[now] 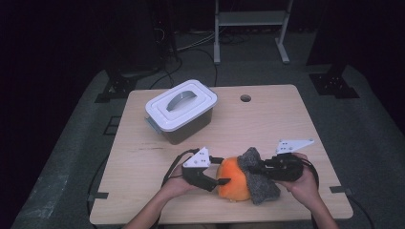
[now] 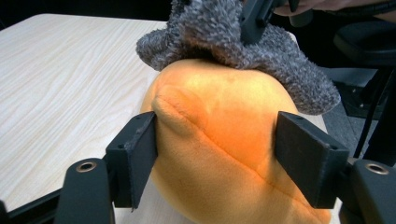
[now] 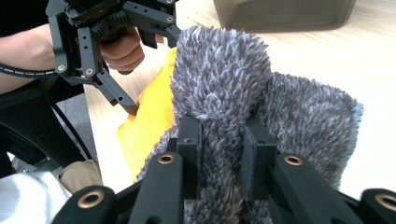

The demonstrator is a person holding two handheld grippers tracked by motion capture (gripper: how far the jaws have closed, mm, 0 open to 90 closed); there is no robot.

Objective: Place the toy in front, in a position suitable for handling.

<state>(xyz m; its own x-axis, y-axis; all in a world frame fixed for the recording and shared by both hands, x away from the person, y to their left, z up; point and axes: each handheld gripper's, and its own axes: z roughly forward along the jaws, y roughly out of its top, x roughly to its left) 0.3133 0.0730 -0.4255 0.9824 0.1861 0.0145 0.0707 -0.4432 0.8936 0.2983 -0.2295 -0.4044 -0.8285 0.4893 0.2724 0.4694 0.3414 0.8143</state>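
Orange plush ball and shaggy grey cloth meet at the tabletop's near edge.
Left gripper jaws straddle the plush, barely squeezing; right gripper clenches the cloth draped over it. White-lidded grey bin sits closed, apparently unused.

I note a smooth orange plush cushion, a shaggy grey fleece cloth and a matt pale wood-grain tabletop.
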